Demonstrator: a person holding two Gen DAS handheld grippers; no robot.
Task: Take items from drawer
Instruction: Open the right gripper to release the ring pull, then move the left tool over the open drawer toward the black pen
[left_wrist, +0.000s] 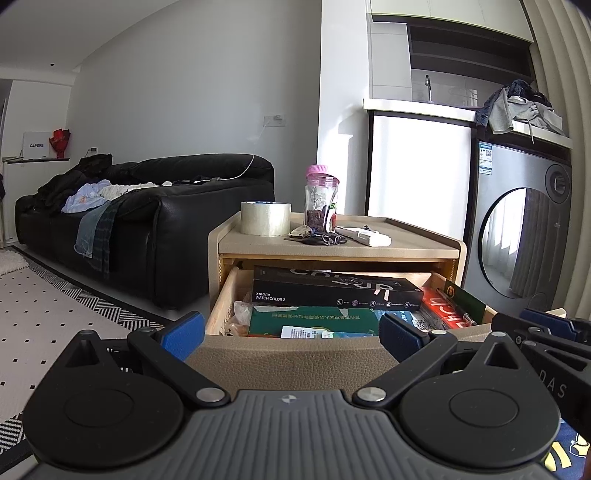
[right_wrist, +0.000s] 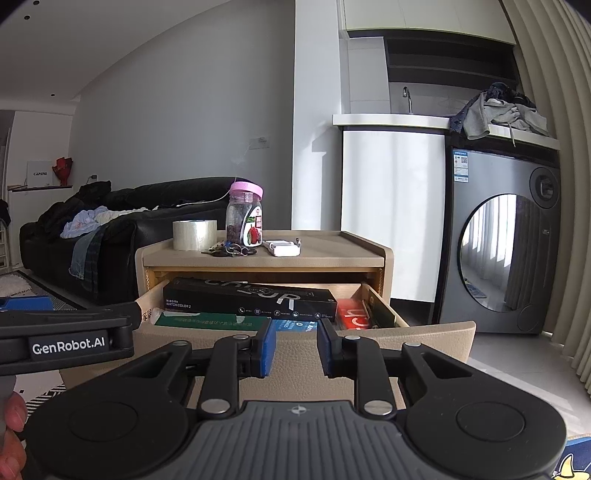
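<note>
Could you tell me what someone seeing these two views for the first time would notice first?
Most likely the open drawer of the beige side table, packed full, with a long black Xiaomi Watch Color 2 box lying across the top and a red box at its right end. On the tabletop stand a roll of clear tape and a pink-lidded jar. Both the left gripper and the right gripper hover open and empty before the drawer front.

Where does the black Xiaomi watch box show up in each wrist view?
Left wrist: the black watch box lies across the back of the open drawer, centre frame, above the green booklet.
Right wrist: watch box left of centre, same spot.
Shared landmark: the tape roll on the tabletop.
</note>
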